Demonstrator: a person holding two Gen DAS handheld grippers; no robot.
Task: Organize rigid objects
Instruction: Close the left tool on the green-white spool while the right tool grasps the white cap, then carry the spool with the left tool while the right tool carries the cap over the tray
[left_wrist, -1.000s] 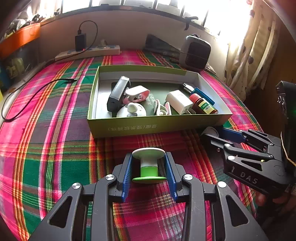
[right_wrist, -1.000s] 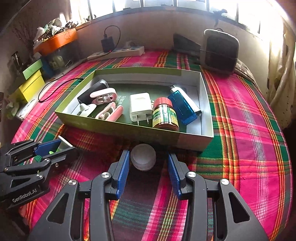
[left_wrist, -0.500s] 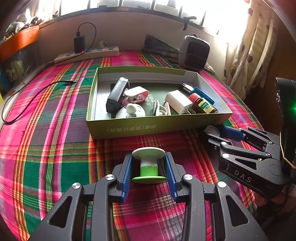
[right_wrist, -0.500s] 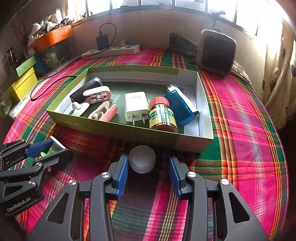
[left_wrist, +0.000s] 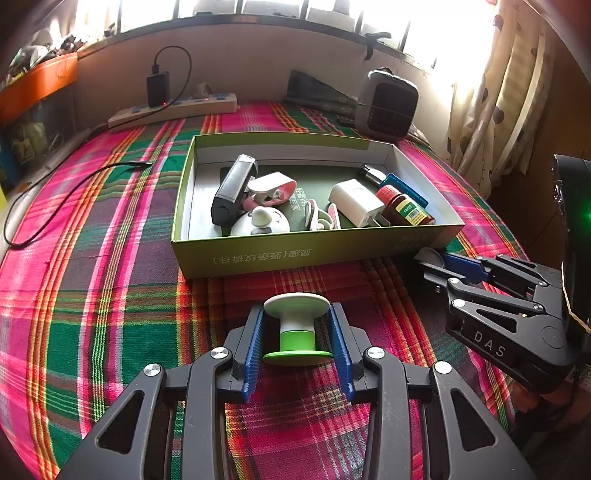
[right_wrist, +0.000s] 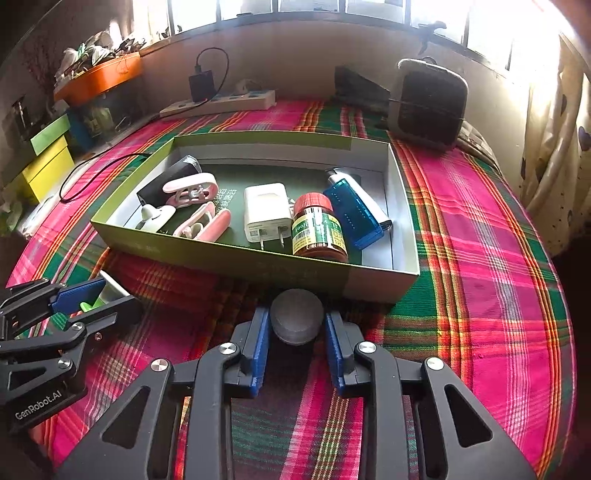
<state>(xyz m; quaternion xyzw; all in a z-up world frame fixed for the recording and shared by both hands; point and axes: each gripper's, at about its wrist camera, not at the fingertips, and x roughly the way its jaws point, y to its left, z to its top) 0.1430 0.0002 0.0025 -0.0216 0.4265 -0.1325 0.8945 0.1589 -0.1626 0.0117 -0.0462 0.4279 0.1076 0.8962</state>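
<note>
Up close, two hand-held grippers rest low over a bed covered in a pink, green and red plaid cloth (left_wrist: 110, 295), both facing a shallow green cardboard box (left_wrist: 295, 254) that sits open in the middle of the cloth

Left gripper (left_wrist: 297, 334): its blue pads are clamped on the rims of a small white and green spool (left_wrist: 296, 328), which stands upright on the cloth a little in front of the box

Right gripper (right_wrist: 295, 325): its jaws are closing around a small round frosted jar (right_wrist: 295, 319) that lies on the cloth just beside the near wall of the box; the left pad looks to be against the jar, while a thin gap shows at the right pad, so a firm grip cannot be confirmed

Inside the box lie, from left to right, a black block (left_wrist: 232, 192), a pink and white clip (right_wrist: 190, 190), a white round gadget (left_wrist: 260, 221), a pink earphone case (right_wrist: 203, 223), a white plug charger (right_wrist: 266, 212), a brown bottle with a red cap (right_wrist: 317, 230) on its side, and a blue case (right_wrist: 352, 212)

Behind the box, near the wall, sit a white power strip (right_wrist: 221, 103) with a black adapter plugged in and a small dark heater (right_wrist: 426, 103). A black cable (left_wrist: 55, 206) trails across the cloth on the left. Patterned curtains (left_wrist: 495, 103) hang at the right
</note>
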